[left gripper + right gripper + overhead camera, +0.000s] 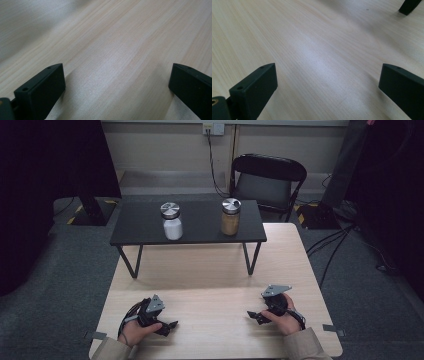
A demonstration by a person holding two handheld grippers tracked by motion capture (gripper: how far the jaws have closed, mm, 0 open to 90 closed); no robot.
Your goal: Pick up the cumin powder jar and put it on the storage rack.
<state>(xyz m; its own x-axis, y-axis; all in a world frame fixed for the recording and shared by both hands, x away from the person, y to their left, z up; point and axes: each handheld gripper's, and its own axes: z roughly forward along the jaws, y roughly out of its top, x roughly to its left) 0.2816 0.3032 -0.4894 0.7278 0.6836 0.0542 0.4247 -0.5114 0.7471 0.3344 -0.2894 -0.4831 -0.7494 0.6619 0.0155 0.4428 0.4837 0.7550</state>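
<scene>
Wooden table [210,285] bears both spread-jawed grippers, left gripper [170,325] and right gripper [251,315], jar contents unclear.

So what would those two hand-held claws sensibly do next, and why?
Probably lift and reach forward toward the jars. Both the left gripper and right gripper rest open and hold nothing on the wooden table, while the white jar and tan jar stand untouched on the black shelf.

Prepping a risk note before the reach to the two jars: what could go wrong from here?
1. Both jars, white jar and tan jar, stand on a raised black shelf; a low reach could hit its front edge.
2. The jars are tall with metal lids; a nudge off-centre might tip them.
3. The left gripper and right gripper point inward, open; they could collide if both move toward the middle.
</scene>
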